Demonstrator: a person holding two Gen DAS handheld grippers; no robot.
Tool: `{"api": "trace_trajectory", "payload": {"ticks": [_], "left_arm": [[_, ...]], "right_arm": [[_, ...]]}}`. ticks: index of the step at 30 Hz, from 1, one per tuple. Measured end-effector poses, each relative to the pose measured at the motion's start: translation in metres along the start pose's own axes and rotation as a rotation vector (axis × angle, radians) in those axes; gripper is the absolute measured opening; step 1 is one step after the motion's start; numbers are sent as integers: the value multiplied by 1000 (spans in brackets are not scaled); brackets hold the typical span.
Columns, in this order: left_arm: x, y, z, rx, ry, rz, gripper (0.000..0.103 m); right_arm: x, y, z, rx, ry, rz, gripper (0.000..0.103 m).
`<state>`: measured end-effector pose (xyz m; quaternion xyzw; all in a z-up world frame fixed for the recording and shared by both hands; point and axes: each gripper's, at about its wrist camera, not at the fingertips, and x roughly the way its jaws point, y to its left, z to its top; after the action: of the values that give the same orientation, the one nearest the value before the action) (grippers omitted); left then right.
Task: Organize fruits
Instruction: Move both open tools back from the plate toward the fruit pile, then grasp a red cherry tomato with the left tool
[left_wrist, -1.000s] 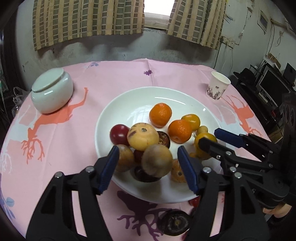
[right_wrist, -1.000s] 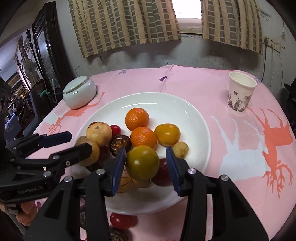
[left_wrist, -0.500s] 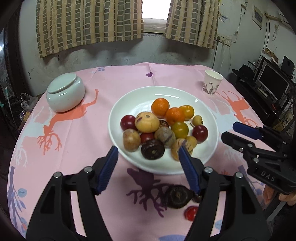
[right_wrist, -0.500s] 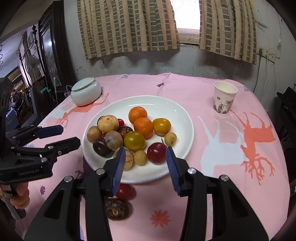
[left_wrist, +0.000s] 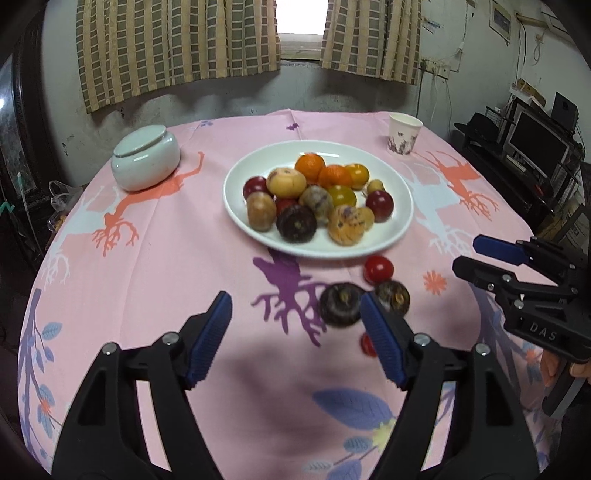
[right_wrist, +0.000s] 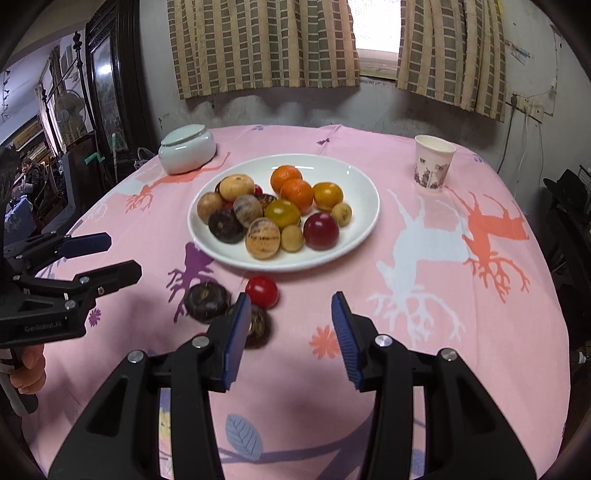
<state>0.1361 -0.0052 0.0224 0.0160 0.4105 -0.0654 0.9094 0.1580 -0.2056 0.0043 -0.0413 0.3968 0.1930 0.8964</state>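
Over the pink-clothed surface, the left view shows the left tongs opening with nothing between them; the white plate of fruits sits farther off, with a dark fruit and red fruit loose nearer.

From the right view, the right tongs stand apart, empty, near the plate; a paper cup stands far right.

**Black grippers, blue pads**

The left gripper has black plastic arms with triangular cut-outs, silver screws and ribbed blue pads. The right gripper is built the same. At 3 o'clock in the left view its body reads "DAS"; at 9 o'clock in the right view the other reads "GenRobot.AI".
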Motion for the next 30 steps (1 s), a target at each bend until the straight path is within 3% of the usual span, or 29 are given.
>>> {"api": "trace_trajectory", "payload": {"ticks": [6,9,17,22,29,30], "left_arm": [[-3,-14,-18,19,11,-18,74],[3,-29,-28,53,40,-45,74],[34,-57,-40,93,103,-53,73],[51,-62,-37,91,133,-59,57],[72,-61,-34,81,155,-41,55],[73,-62,-33,87,153,-36,50]], "right_arm": [[-7,-5,-18,53,5,6,46],[-12,-7,-28,58,-26,-16,56],[-10,-17,-35,84,-27,28,56],[-6,-27,-38,123,-3,36,56],[-8,-29,-39,131,-11,47,56],[-7,-29,-39,129,-9,49,56]]}}
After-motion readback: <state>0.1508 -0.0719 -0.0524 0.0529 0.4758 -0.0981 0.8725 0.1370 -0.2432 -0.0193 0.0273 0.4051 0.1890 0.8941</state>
